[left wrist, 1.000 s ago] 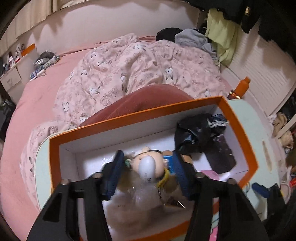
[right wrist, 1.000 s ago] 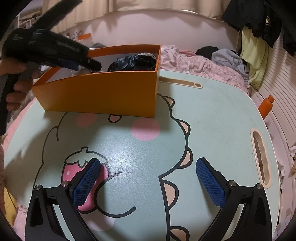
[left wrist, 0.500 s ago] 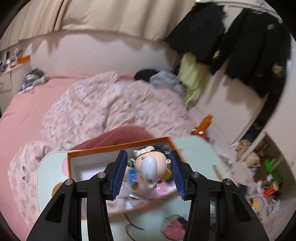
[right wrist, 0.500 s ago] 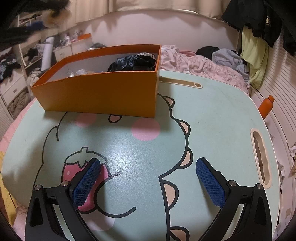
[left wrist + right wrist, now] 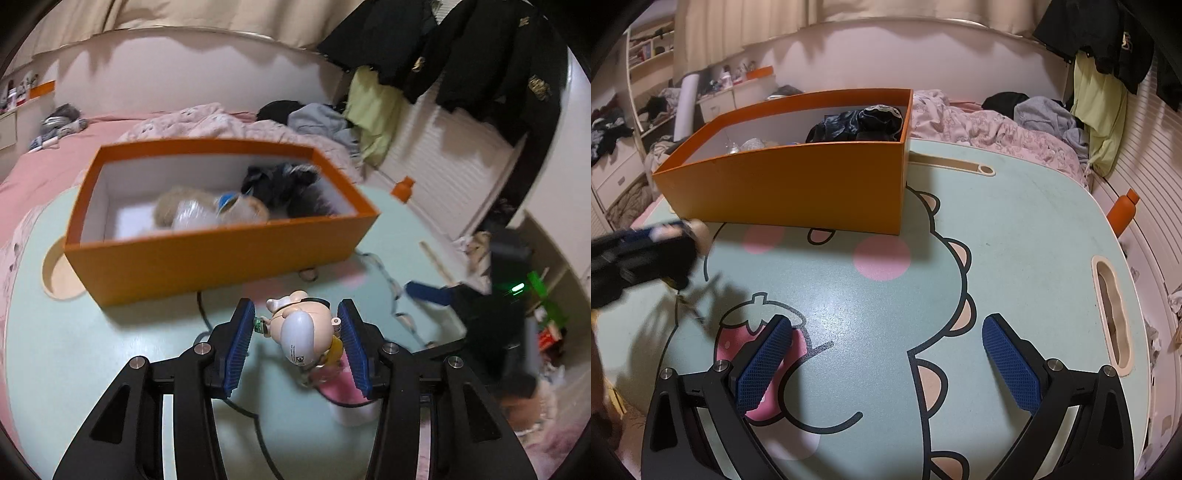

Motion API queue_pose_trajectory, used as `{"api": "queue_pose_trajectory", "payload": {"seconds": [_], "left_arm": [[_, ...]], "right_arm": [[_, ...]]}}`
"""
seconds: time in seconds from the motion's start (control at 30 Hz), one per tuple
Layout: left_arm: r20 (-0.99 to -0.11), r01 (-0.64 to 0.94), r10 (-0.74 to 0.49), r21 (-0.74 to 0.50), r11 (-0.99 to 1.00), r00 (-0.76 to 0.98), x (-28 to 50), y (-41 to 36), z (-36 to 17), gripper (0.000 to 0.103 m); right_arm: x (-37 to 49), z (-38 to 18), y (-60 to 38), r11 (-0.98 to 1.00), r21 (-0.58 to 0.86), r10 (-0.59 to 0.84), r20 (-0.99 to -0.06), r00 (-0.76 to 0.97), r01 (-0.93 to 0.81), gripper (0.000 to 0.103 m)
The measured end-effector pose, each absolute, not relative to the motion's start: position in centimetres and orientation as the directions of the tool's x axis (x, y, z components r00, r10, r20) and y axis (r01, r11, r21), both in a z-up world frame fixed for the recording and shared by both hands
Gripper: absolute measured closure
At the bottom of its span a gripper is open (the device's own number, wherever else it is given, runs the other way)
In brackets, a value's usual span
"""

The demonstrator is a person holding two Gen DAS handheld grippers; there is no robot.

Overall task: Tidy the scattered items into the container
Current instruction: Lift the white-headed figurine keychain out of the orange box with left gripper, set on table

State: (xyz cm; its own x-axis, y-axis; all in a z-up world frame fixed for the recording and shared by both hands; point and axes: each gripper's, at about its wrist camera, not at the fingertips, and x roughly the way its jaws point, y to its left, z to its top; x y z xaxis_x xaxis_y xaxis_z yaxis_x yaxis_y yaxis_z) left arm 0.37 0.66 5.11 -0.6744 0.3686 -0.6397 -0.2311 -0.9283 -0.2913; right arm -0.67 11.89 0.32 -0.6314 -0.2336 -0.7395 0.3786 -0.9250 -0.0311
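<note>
My left gripper point(image 5: 297, 341) is shut on a small cartoon figure toy point(image 5: 304, 330) with a pale round head and a keychain hanging under it, held low over the table, in front of the orange box point(image 5: 221, 254). The box holds a plush toy under clear plastic point(image 5: 199, 216) and black cloth point(image 5: 284, 184). In the right wrist view the orange box point(image 5: 798, 192) stands at the back of the table and my left gripper point(image 5: 670, 230) shows blurred at the left edge. My right gripper point(image 5: 886, 350) is open and empty above the table.
The mint-green table point(image 5: 1015, 240) has a cartoon print, a slot handle point(image 5: 1112, 314) at the right and a groove point(image 5: 949, 164) behind the box. An orange bottle point(image 5: 1123, 212) stands past the right edge. A bed with pink bedding point(image 5: 207, 122) lies behind.
My left gripper has come out of the box with the figure toy still in it and dropped down to the table in front of the box. My right gripper has not moved.
</note>
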Motion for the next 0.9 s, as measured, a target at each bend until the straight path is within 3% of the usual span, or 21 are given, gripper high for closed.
{"api": "queue_pose_trajectory", "payload": {"seconds": [0.47,0.63,0.9], "left_arm": [[-0.63,-0.196,0.338,-0.286,-0.938,-0.7,-0.1,1.5,2.3,0.054],[-0.611,-0.214,0.365,-0.307,-0.927,-0.702,0.3,1.5,2.3,0.035],[-0.561,-0.198,0.362,-0.332,-0.922,-0.744,1.2,0.6,3.0,0.035]], "right_arm": [[-0.7,0.3,11.9,-0.924,-0.032,-0.234,-0.74,-0.631,0.381,0.0],[-0.6,0.3,11.8,-0.924,-0.033,-0.234,-0.739,-0.631,0.381,0.0],[-0.6,0.3,12.0,-0.925,-0.019,-0.244,-0.737,-0.631,0.38,0.0]]}}
